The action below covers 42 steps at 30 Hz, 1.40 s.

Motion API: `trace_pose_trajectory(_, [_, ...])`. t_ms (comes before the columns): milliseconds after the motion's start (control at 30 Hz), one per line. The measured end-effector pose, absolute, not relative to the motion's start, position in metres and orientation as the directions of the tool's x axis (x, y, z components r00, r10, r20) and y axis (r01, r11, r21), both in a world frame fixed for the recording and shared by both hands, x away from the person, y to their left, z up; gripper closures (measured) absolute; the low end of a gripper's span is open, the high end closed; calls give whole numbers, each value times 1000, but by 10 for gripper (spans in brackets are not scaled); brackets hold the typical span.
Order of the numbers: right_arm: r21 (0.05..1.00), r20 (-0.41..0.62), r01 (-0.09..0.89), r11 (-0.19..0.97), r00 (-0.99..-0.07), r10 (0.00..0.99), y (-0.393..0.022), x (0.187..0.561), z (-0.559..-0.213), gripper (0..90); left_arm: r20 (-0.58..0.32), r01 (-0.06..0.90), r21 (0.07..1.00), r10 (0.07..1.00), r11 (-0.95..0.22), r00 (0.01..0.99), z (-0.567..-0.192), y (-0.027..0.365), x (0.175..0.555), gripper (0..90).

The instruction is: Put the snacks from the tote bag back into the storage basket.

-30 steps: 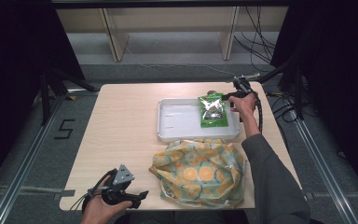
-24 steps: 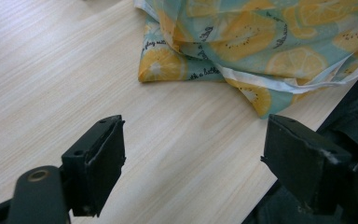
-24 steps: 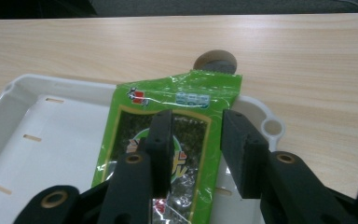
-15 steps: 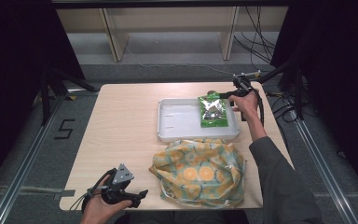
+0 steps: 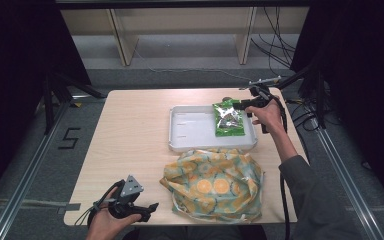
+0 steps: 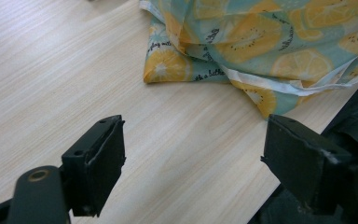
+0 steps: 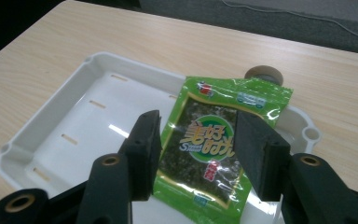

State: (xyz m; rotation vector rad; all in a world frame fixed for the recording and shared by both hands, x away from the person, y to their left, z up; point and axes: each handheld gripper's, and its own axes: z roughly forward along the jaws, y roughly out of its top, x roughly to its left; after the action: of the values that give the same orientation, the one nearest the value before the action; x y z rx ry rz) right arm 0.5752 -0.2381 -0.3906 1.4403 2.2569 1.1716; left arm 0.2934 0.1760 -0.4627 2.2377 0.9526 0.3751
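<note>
Seemingly released, the snack packet [image 7: 212, 149] lies in the white tray [image 7: 70, 135]; right gripper [image 7: 198, 149] part-open, empty, should lift straight clear; left gripper [image 6: 193, 154] wide open, empty.

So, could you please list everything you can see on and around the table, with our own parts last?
Table: one, light wood, centre of the high view.
Tray: one, white, far right part of the table.
Snack packet: one, green, lying in the tray's right end.
Round object: one, grey-brown, on the table just behind the tray; what it is I cannot tell.
Cloth bag: one, teal with orange slices, crumpled on the near right of the table.
Left tongs: open, near edge of the table, left of the bag.
Right tongs: open, jaws either side of the packet.
</note>
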Motion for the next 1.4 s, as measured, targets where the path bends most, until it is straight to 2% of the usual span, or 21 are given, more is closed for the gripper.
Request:
trace_pose_trajectory(100, [739,196,632,234,-534,823,-240,569,-390,494,3,528,679,721,-511,693,-463,176,293,201])
trace_pose_trajectory(167, [726,233,657,201,-510,828,-238,561,-389,490,3,527,679,721,-510,693,-463,176,294,201])
trace_pose_trajectory(300, [753,206,615,233,-557,804,-242,555,-389,476,5,529,675,721,-513,693,-462,177,294,201])
trace_pose_trajectory(333, [745,244,635,205,-545,802,-239,550,-389,472,6,527,675,718,-517,696,-462,177,294,201])
trace_pose_trajectory(467, [759,232,608,232,-586,777,-240,542,-390,465,-11,544,676,731,-497,683,-463,177,294,201])
trace_pose_trajectory(500, [742,250,633,221,-567,785,-238,538,-389,462,1,534,676,725,-509,689,-463,177,294,201])
trace_pose_trajectory(833, [761,222,594,263,-619,754,-236,526,-387,439,6,539,668,728,-513,686,-461,178,294,201])
trace_pose_trajectory(1167, [751,215,595,285,-629,747,-234,510,-387,416,3,535,675,726,-509,687,-462,178,294,201])
trace_pose_trajectory(1400, [770,177,560,307,-649,740,-235,500,-389,397,5,536,674,728,-508,685,-462,178,294,201])
